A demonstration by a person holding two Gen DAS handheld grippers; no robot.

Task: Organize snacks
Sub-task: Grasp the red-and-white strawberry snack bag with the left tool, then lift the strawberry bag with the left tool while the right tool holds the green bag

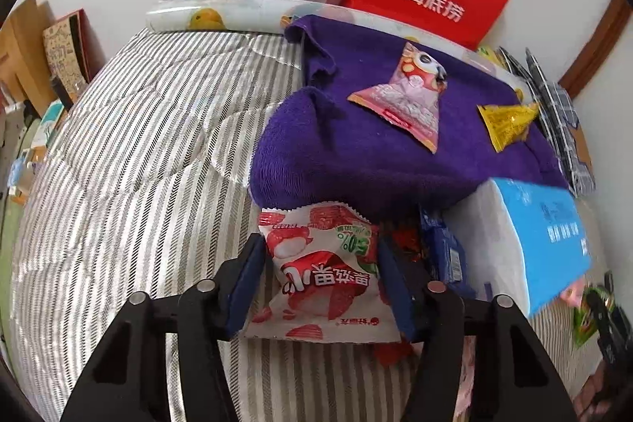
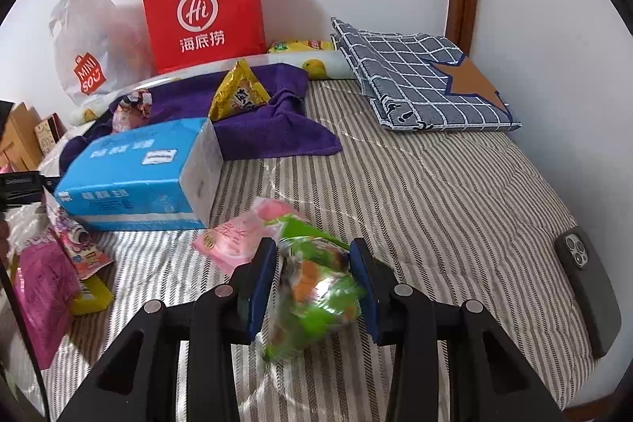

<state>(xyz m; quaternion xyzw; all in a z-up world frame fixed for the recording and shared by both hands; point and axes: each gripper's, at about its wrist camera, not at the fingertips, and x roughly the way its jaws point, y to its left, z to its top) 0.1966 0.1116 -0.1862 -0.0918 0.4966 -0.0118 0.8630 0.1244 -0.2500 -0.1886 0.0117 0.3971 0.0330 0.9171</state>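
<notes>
Two grippers are each pinching a snack over the striped bed: left gripper [image 1: 320, 275] squeezing a lychee packet [image 1: 322, 271], right gripper [image 2: 312, 287] clamping a green packet [image 2: 316, 287]. Slick, puffy wrappers risk slipping free beside the tissue pack [image 2: 138, 173].

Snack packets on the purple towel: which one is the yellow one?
The yellow triangular packet, standing up on the purple towel nearest the red paper bag. The other, the pink panda packet, lies flat on the towel.
</notes>
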